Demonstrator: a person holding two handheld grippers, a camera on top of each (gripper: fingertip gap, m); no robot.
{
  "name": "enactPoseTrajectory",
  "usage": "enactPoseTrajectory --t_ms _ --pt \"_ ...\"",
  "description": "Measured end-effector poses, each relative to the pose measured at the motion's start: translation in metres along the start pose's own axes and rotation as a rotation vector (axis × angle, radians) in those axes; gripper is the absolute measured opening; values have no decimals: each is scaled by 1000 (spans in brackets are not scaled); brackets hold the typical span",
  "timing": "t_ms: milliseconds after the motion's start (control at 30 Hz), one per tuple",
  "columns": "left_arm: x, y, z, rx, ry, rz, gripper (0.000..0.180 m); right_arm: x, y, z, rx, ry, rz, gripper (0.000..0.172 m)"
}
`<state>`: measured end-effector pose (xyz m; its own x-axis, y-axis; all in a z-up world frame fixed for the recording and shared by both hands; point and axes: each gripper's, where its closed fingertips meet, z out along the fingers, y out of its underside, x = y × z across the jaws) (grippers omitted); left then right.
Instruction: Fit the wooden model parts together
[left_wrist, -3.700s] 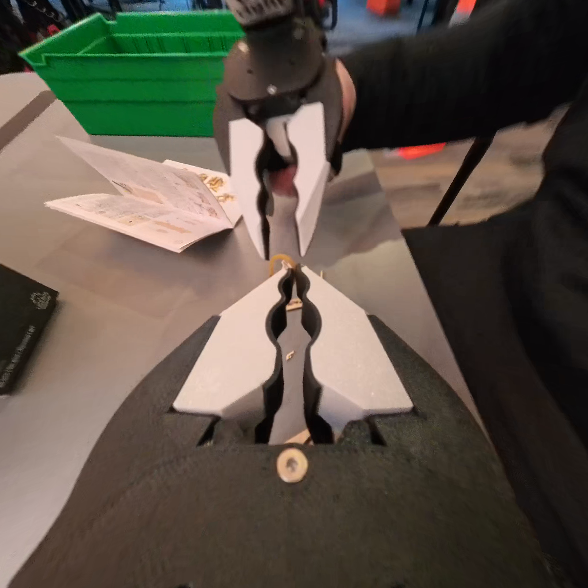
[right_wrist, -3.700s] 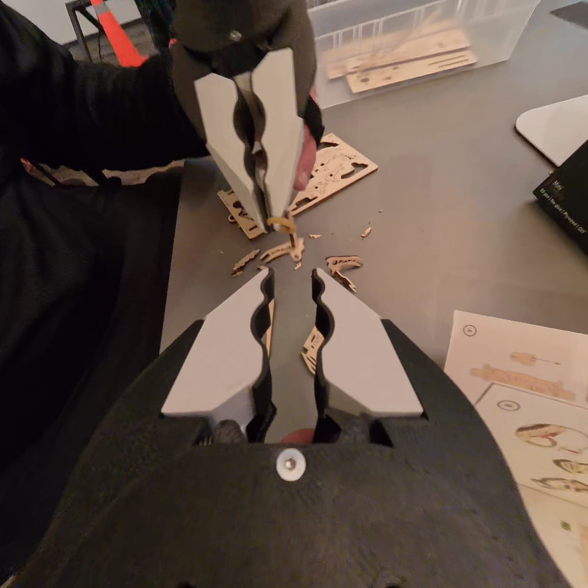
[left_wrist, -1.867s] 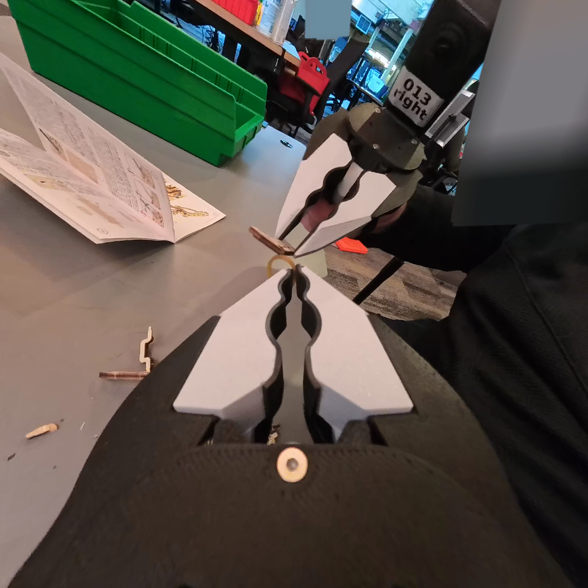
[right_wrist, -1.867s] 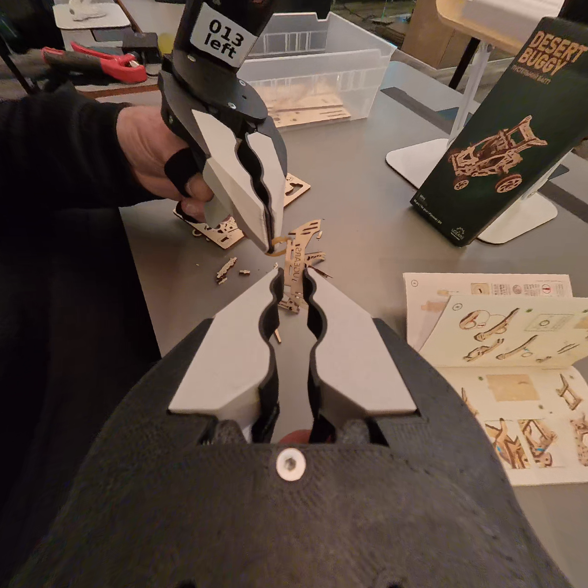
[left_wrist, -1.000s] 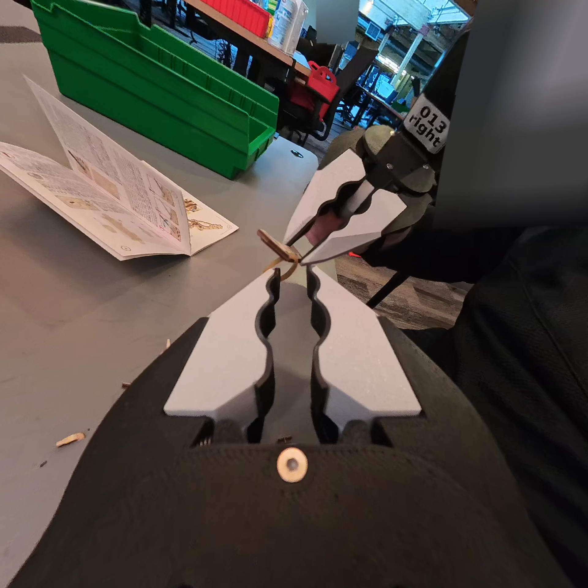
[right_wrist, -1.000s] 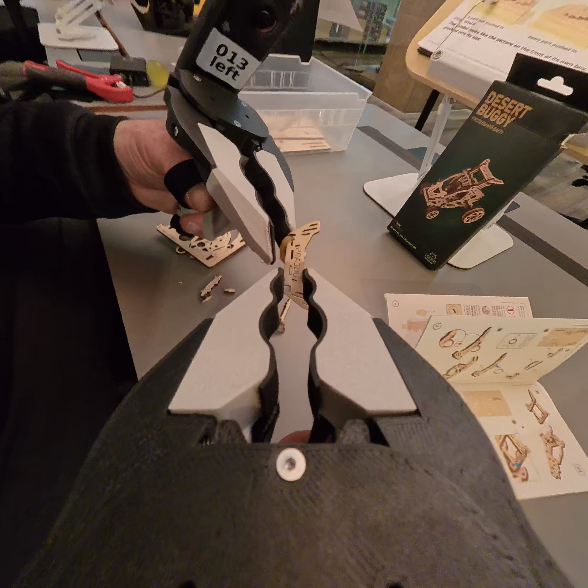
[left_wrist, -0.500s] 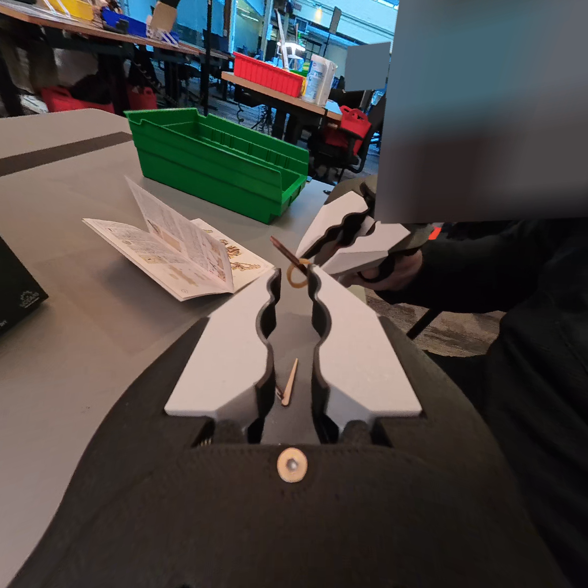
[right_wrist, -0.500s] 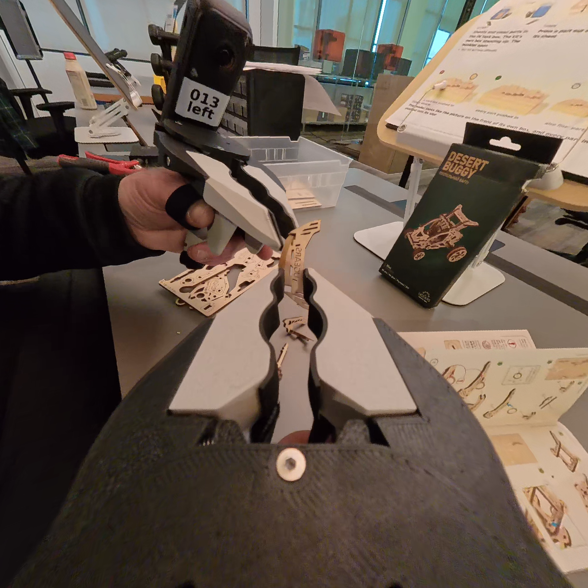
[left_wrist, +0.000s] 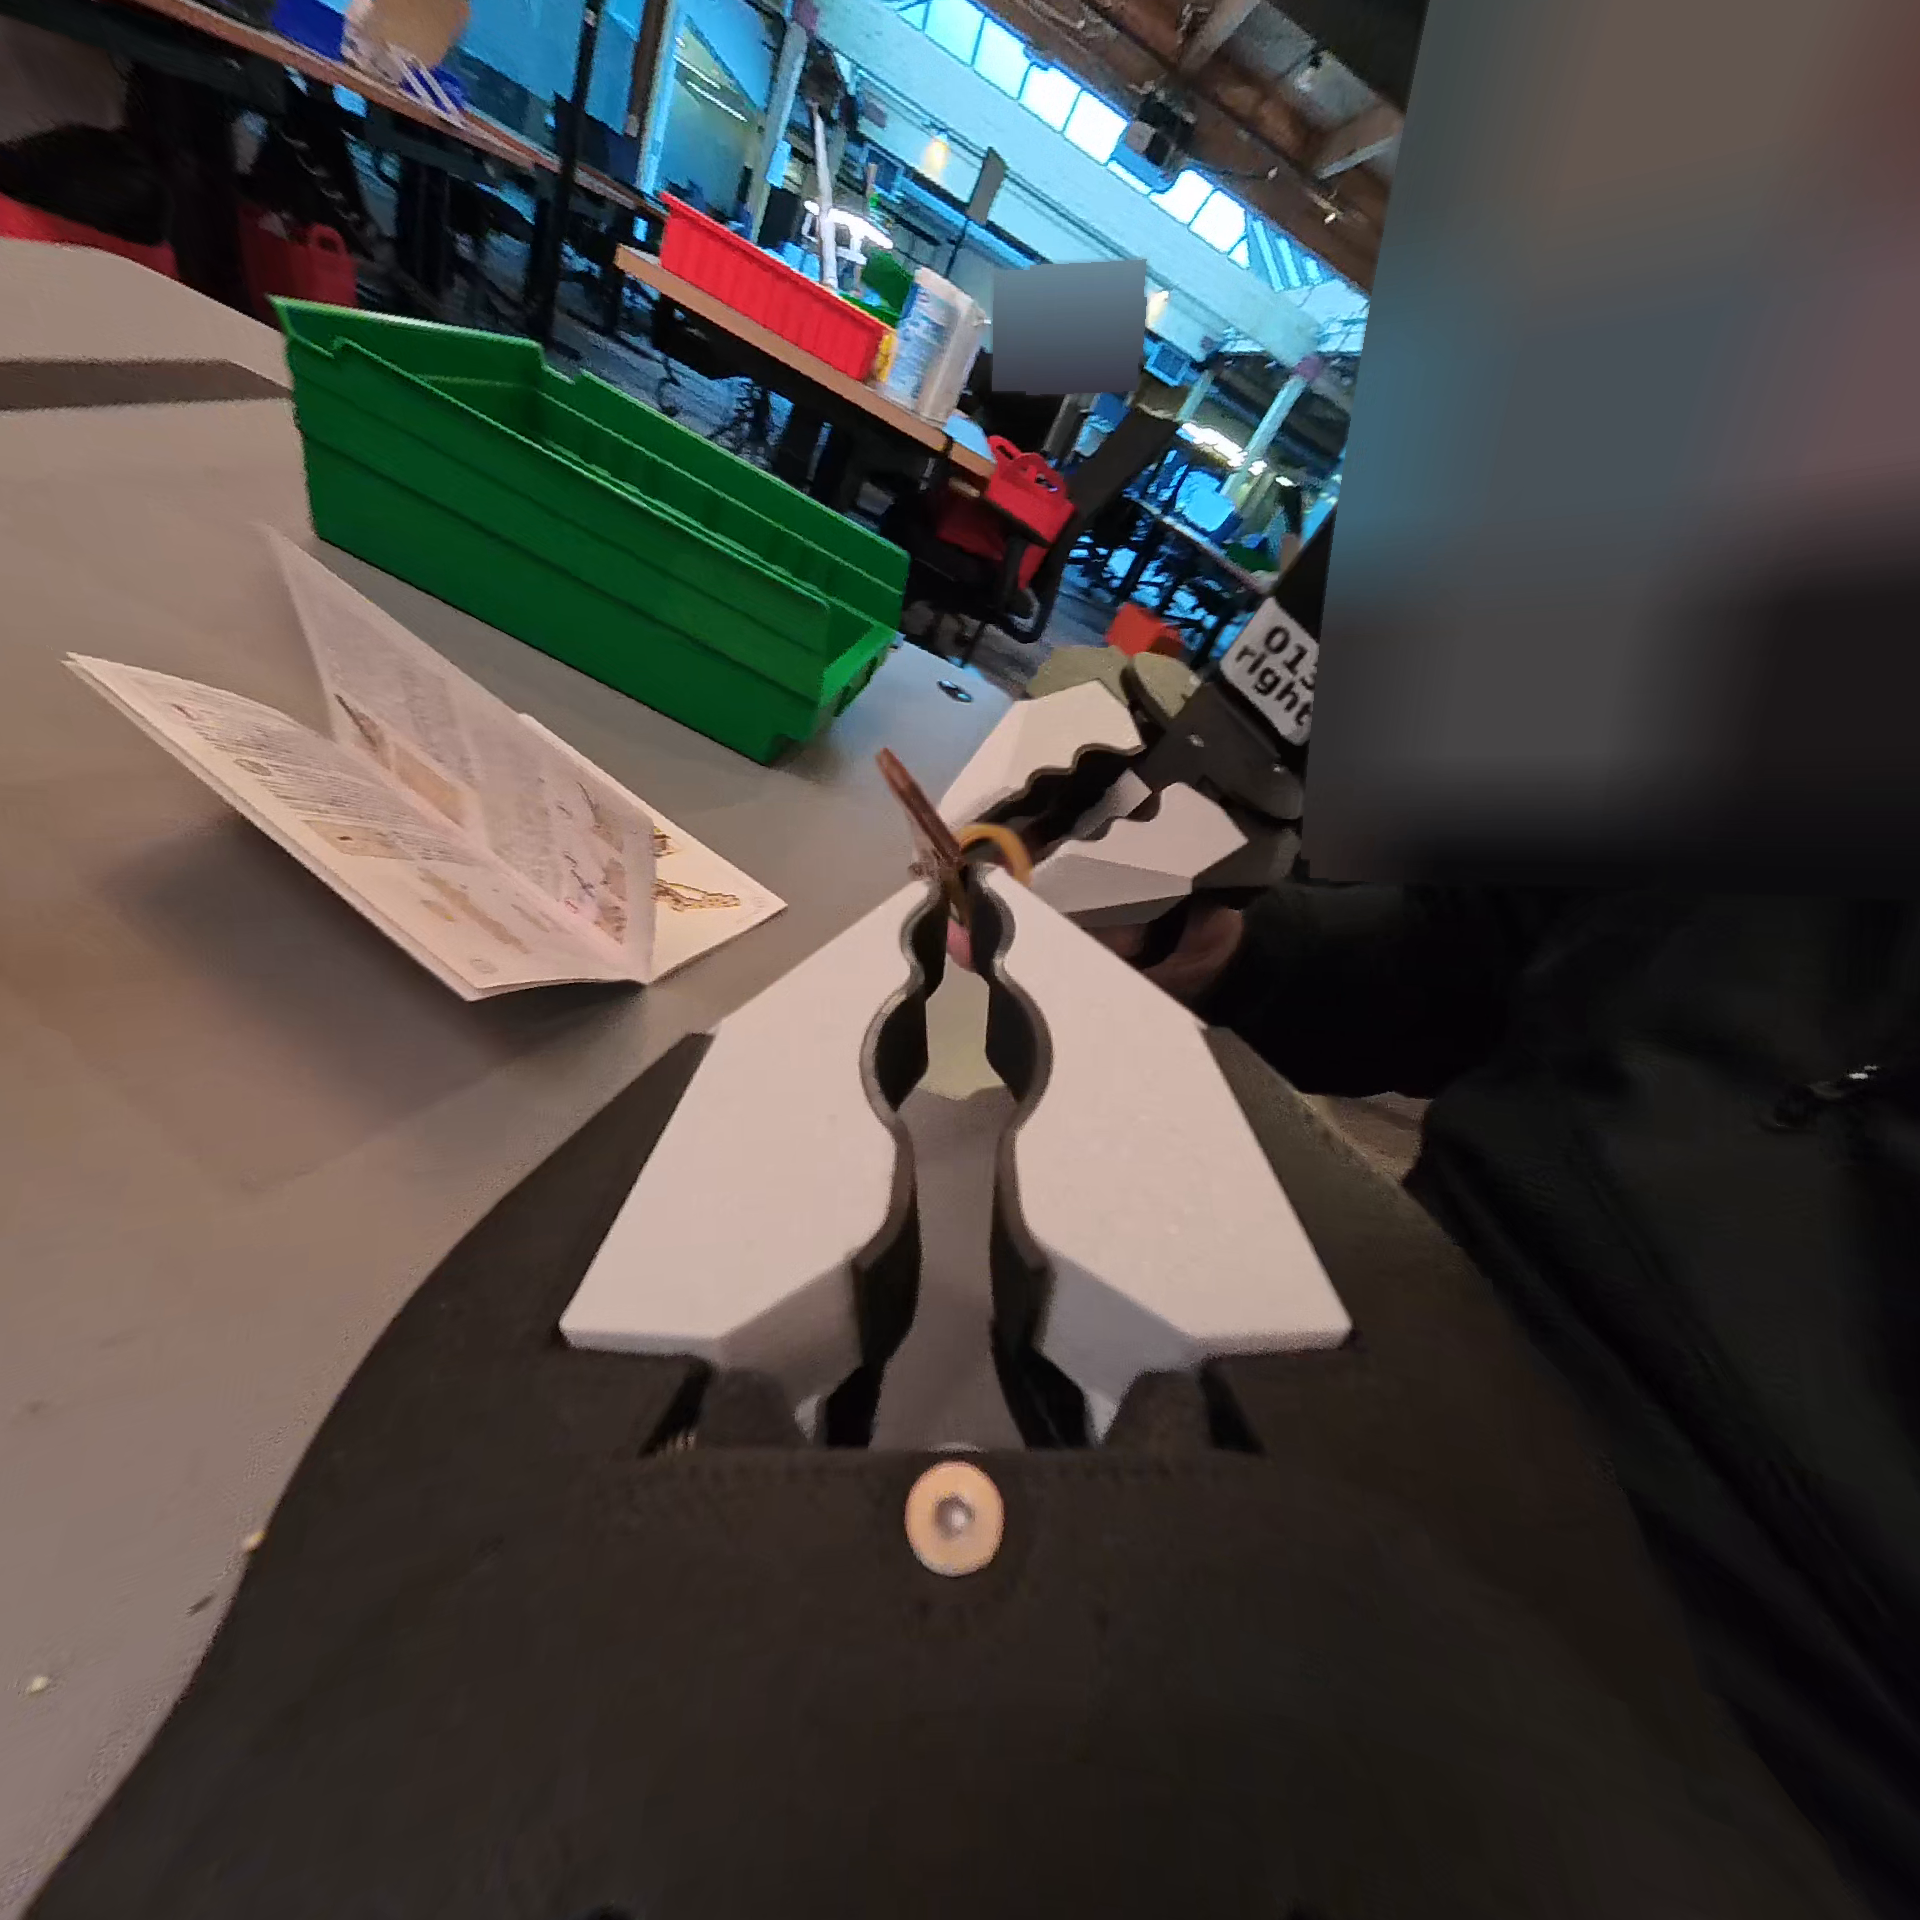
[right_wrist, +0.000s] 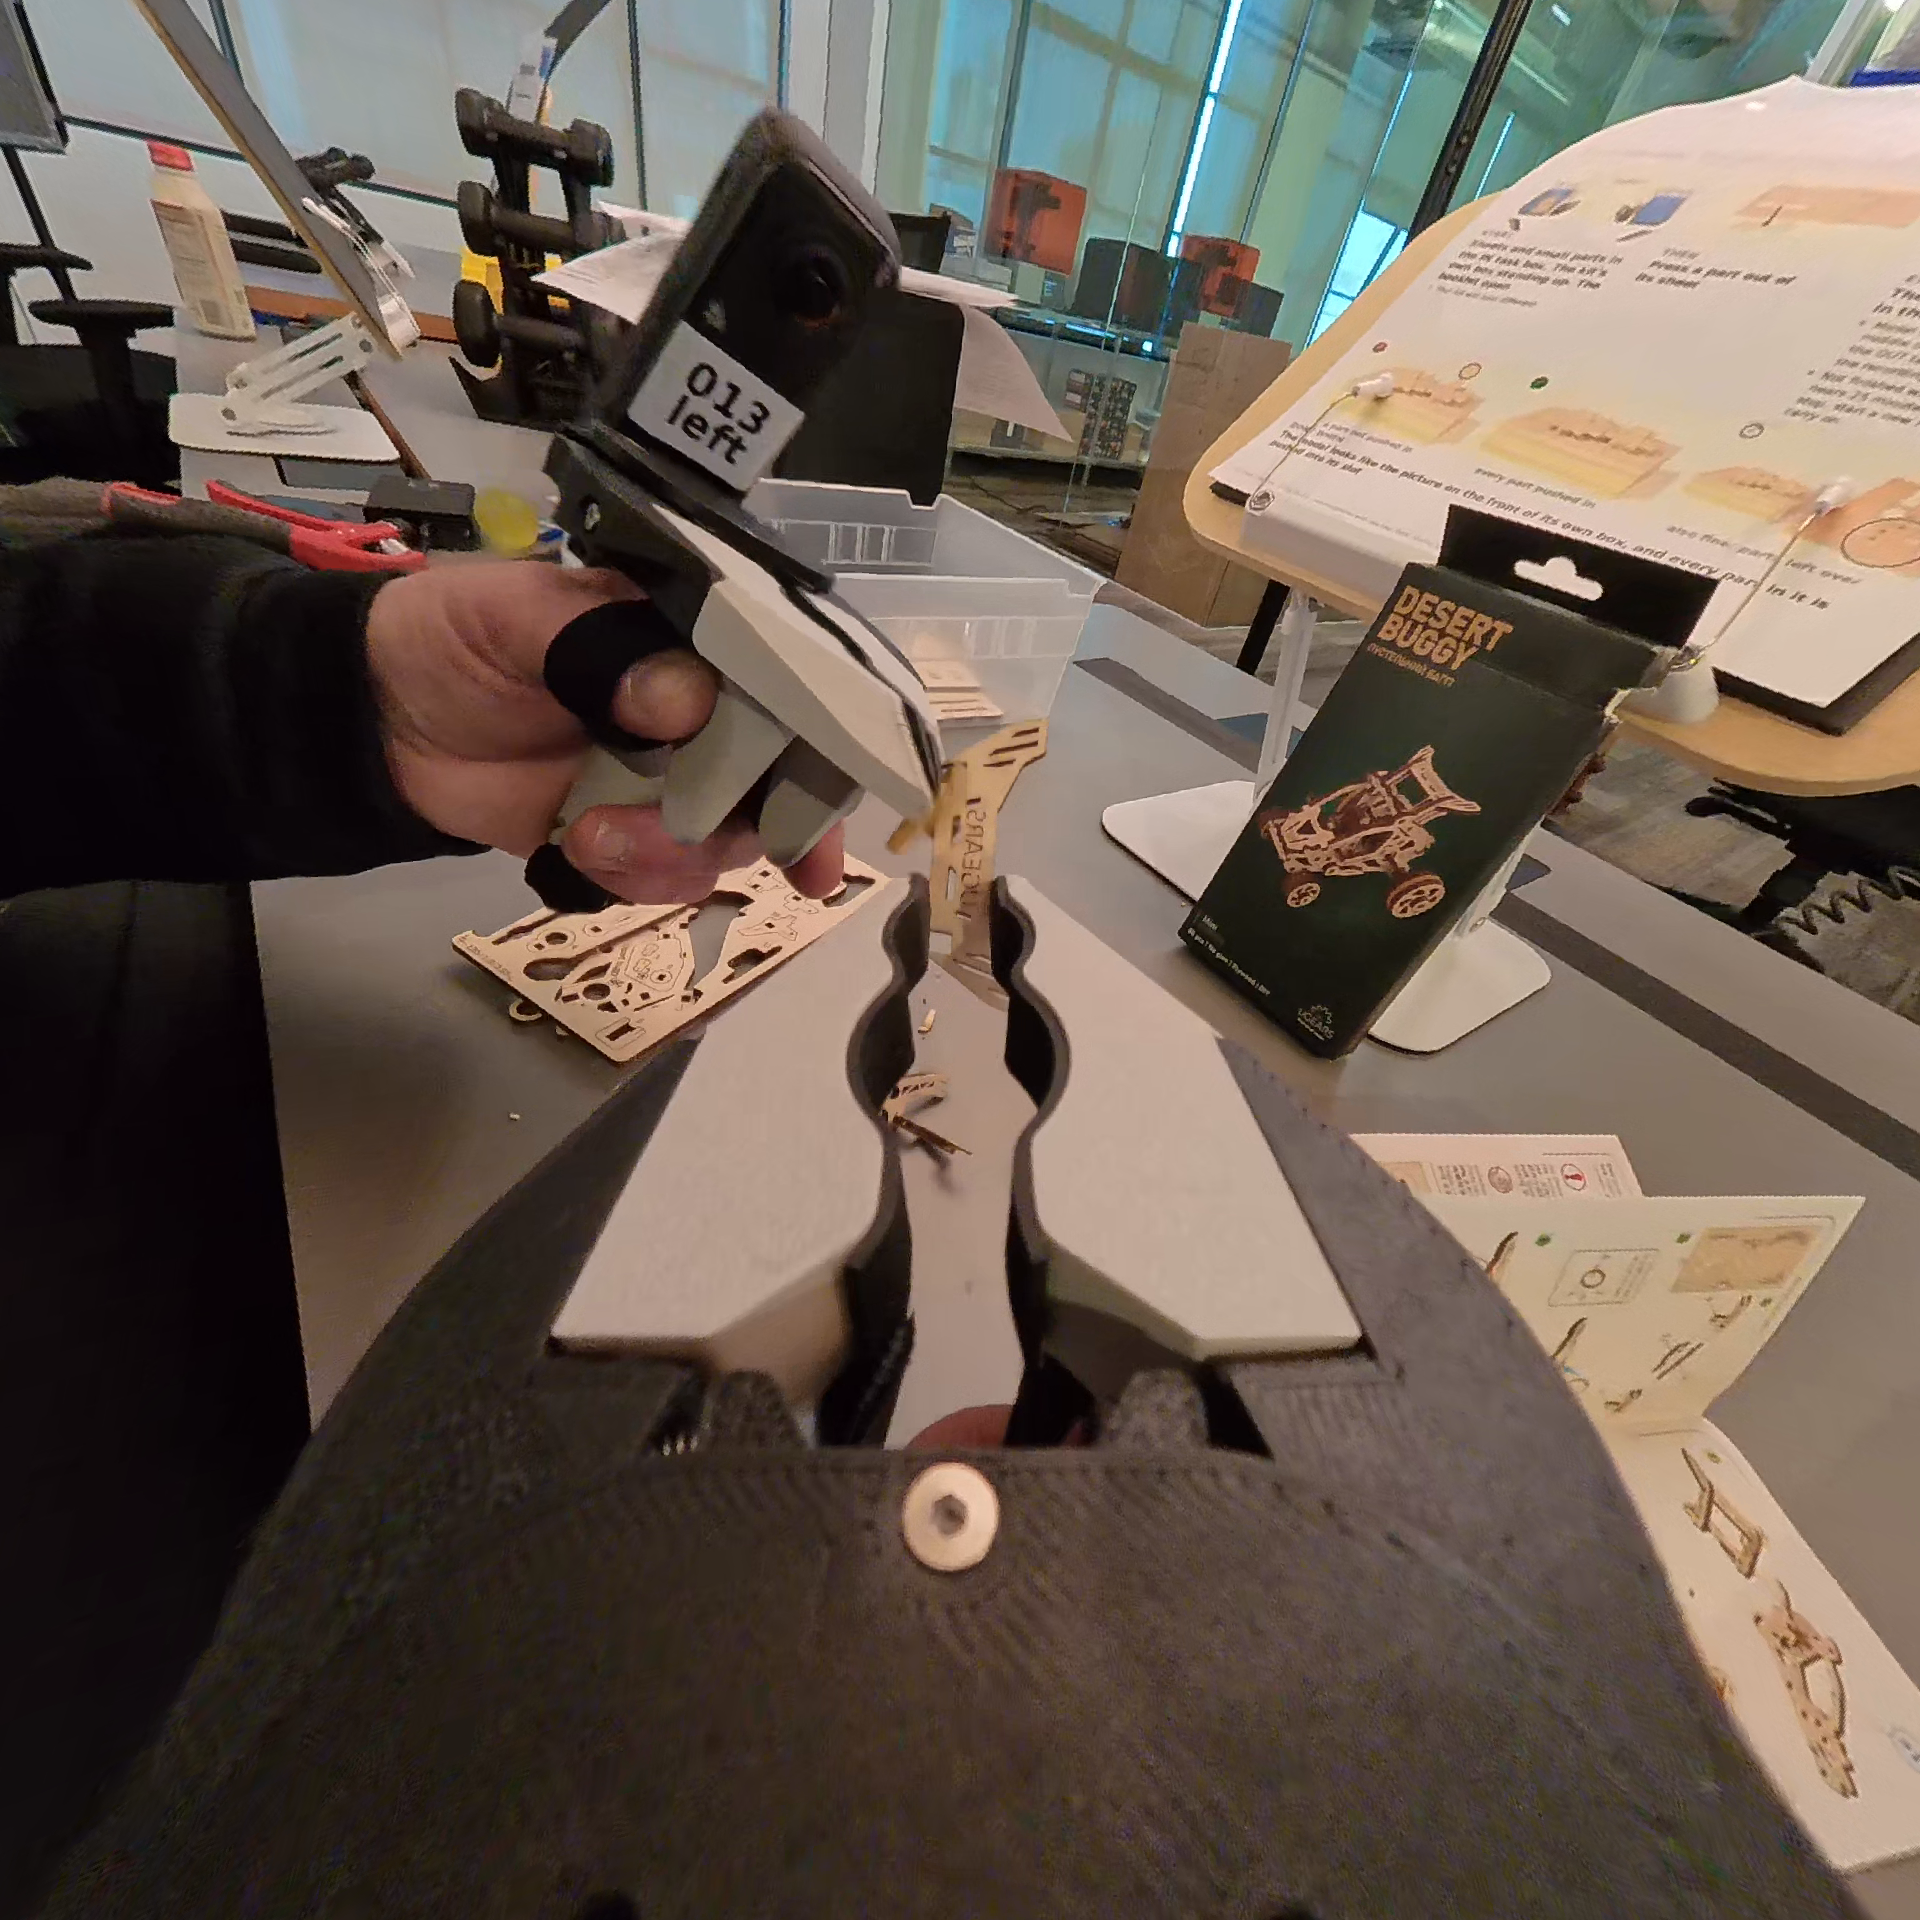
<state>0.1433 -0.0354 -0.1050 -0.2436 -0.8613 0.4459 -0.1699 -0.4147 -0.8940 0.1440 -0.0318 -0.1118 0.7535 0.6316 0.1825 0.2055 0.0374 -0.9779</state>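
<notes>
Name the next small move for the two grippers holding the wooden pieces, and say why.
Probably ease the left gripper further in, seating its small ring-shaped wooden piece into the flat tan slotted wooden part. The right gripper clamps that part upright above the grey table, and the two pieces already meet at the fingertips.

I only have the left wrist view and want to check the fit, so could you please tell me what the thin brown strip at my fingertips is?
Observer: It is the edge of a flat wooden part, slotted at the top. The right wrist view shows its broad face, with the right gripper's pads pressed on its lower end.
Operator: Thank you. Where are the spare pieces?
Observer: A punched wooden sheet lies on the table below the left hand, and loose scraps lie nearer the right gripper.
</notes>
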Motion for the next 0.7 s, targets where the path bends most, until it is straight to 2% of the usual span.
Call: enactPoseTrajectory --t_ms 233,333,467,700 --pt "6 -1 -1 -29 143 -184 0 -1 -7 -4 54 12 -20 9" --pt "11 8 5 -78 196 -230 0 0 -11 -6 81 22 -47 9" --pt "16 2 5 -40 286 -295 0 1 -11 -8 81 33 -98 10" --pt "6 10 7 -84 217 -294 0 -1 -6 -15 25 1 -148 9"
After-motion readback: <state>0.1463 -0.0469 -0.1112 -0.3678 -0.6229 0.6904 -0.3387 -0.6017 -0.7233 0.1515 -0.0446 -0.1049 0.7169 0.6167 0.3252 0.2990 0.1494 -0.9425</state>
